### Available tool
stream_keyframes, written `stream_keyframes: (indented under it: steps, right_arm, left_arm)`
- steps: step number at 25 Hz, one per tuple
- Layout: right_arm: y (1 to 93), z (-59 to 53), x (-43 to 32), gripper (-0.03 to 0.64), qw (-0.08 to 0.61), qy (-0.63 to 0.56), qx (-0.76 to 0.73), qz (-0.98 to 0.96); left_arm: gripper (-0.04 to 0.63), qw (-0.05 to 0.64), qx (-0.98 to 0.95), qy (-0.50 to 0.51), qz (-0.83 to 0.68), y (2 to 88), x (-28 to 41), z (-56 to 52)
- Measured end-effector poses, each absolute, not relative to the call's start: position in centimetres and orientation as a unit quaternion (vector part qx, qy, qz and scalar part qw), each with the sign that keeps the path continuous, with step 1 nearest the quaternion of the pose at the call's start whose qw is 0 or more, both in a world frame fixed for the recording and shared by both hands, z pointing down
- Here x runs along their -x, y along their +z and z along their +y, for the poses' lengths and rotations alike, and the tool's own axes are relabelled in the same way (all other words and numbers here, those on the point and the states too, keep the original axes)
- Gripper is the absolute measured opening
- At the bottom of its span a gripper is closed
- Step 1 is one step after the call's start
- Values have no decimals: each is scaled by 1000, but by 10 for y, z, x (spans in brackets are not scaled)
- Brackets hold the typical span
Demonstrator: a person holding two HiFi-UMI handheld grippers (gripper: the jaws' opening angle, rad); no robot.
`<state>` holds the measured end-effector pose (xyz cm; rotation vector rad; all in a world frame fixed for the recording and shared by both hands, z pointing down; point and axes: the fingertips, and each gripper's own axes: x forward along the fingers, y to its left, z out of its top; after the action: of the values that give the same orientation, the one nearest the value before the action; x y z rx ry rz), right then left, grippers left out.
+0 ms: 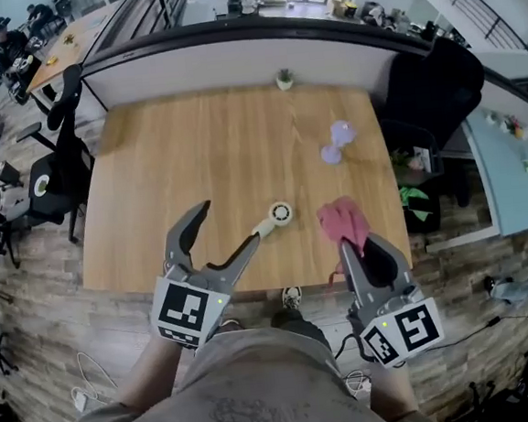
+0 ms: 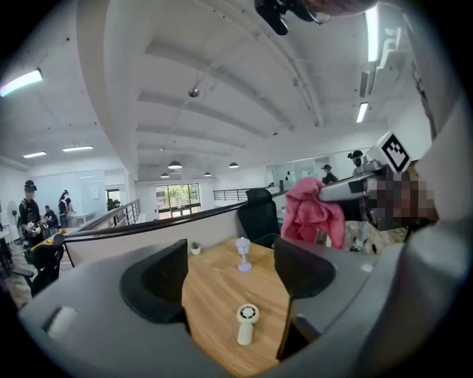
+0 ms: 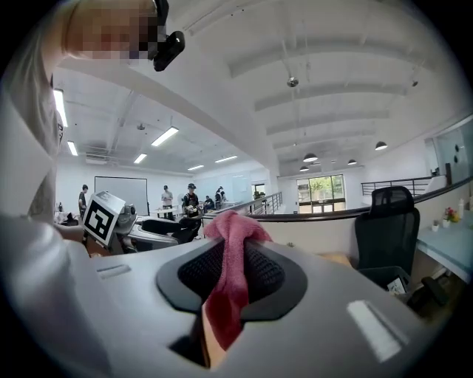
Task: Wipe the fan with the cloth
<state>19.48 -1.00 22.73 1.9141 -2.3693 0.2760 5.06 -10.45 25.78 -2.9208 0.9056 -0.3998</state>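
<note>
Found the fan (image 1: 277,216) flat on the desk (image 1: 194,147), near the front edge at about mid-width, round head toward the far right, handle toward the front left. Small, cream, seemingly plastic, hand-held sort. Judged light and stiff, likely to skid or spin on the smooth wood under a wiping push. Grille on the head probably the fragile part. Best taken by the handle, across its width, leaving the head free for wiping.

Noted the left gripper (image 1: 231,220) spread wide, nothing between the jaws, held over the front edge. Fan's handle end just beside one jaw tip in the head view; cannot tell about contact there. In the left gripper view, fan ahead of and below the jaws, not yet gripped.

Noted the right gripper (image 1: 348,244) pressed together on the pink cloth (image 1: 343,219), held above the front right part of the desk, just right of the fan. Cloth soft and limp, bunched above the jaws and hanging below them in the right gripper view. Grip looks secure; loose folds apt to snag on the grille.

Elsewhere: a small purple object (image 1: 336,141) toward the right edge, a potted plant (image 1: 285,79) at the far edge, both well apart from the fan.
</note>
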Motion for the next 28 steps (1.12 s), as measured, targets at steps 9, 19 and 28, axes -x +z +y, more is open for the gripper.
stream_keyframes:
  steps: [9, 19, 28]
  right_arm:
    - [235, -58, -238, 79, 51, 89, -547, -831]
    - [246, -91, -242, 78, 55, 95, -504, -857]
    - [259, -97, -224, 78, 68, 112, -512, -849]
  left_arm:
    - [367, 12, 913, -139, 383, 264, -74, -119]
    - [370, 7, 895, -151, 419, 269, -72, -126]
    - [369, 3, 902, -164, 399, 278, -57, -132]
